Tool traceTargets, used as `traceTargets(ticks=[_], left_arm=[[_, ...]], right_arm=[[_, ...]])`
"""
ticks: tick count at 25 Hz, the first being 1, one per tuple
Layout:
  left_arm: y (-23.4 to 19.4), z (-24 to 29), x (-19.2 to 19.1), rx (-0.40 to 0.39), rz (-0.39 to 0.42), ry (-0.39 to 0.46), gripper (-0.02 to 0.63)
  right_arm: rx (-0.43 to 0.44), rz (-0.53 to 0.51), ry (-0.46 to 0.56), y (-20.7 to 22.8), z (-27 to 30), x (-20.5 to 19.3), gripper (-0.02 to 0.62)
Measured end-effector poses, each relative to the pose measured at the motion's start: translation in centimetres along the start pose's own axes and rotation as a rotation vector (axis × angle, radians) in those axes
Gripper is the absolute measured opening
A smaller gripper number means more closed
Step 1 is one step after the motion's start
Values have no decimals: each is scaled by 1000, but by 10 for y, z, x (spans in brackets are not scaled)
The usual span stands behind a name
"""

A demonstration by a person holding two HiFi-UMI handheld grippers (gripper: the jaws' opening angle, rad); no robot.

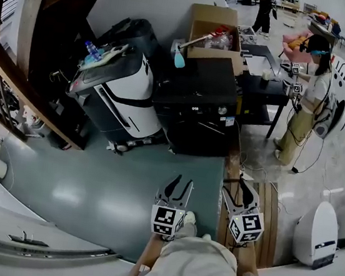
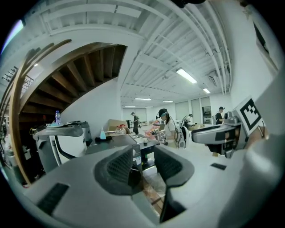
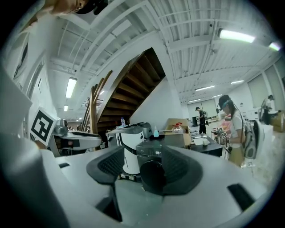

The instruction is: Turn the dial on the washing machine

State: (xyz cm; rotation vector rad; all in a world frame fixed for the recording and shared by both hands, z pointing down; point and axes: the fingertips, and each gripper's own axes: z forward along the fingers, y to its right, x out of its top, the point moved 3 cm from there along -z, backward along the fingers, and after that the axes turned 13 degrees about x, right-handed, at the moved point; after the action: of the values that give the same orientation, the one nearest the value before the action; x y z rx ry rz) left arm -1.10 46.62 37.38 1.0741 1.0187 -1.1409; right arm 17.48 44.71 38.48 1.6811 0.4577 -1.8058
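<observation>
Black washing machine [image 1: 195, 106] stands well ahead, untouched
Left claw [image 1: 183, 182] and right claw [image 1: 240, 188]: both apart, nothing held

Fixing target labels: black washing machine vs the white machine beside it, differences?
Colour: the black washing machine is dark all over, the white machine white with black trim. Top: the washing machine carries a blue bottle, the white machine a clear bottle. Both stand side by side on the floor.
</observation>
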Motion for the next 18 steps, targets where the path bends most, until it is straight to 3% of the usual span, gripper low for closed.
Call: traceTargets(ticks=[18], left_arm=[[-44,65,-4,-17,-27,-14,156]], right_arm=[[-10,-22,-61,27,80,8,258]])
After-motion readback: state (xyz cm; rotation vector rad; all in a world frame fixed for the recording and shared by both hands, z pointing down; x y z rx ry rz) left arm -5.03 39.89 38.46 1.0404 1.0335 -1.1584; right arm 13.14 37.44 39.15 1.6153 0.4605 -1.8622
